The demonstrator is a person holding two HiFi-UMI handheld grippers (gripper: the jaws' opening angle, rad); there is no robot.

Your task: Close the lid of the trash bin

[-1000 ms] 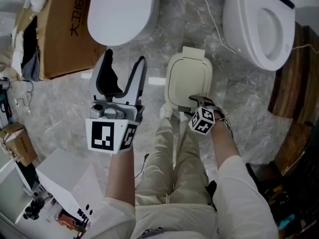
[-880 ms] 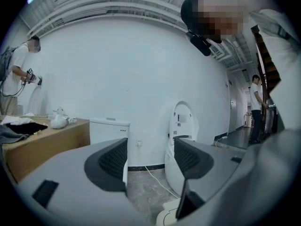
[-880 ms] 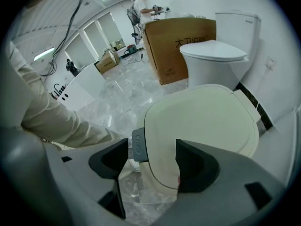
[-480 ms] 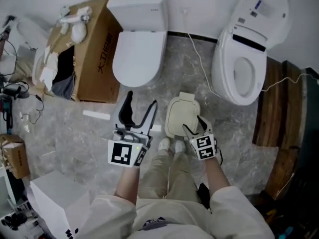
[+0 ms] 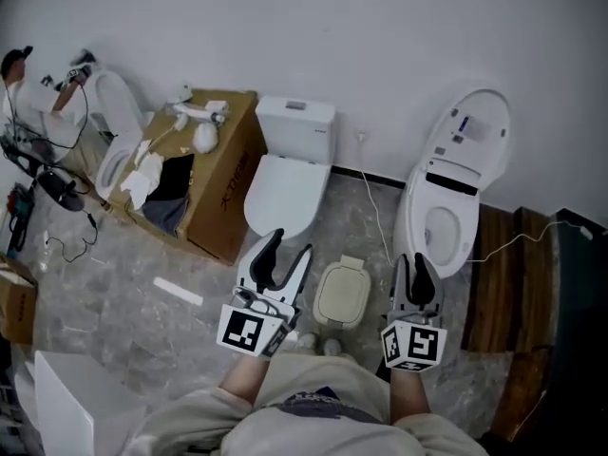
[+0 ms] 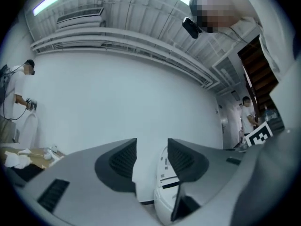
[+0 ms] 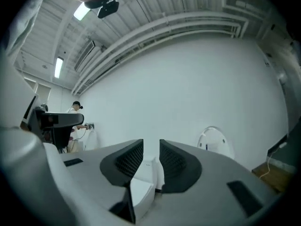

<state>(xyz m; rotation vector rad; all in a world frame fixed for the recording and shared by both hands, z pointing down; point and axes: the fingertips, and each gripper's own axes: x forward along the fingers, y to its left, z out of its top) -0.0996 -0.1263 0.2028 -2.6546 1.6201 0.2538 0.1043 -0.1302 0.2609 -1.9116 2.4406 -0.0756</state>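
The left claw [image 5: 288, 251] is held level, its jaws apart and empty; they have just been narrowing. The right claw [image 5: 415, 264] grips nothing either, its jaws just drawn in to a slim gap. Both point at the wall [image 5: 380, 36]. The bin [image 5: 352, 265] stands on the floor [image 5: 114, 288] between the two claws and below them, touching neither, its lid [image 5: 340, 298] lying flat and shut. Beyond it stand a shut toilet [image 5: 283, 186] and an open toilet [image 5: 445, 226].
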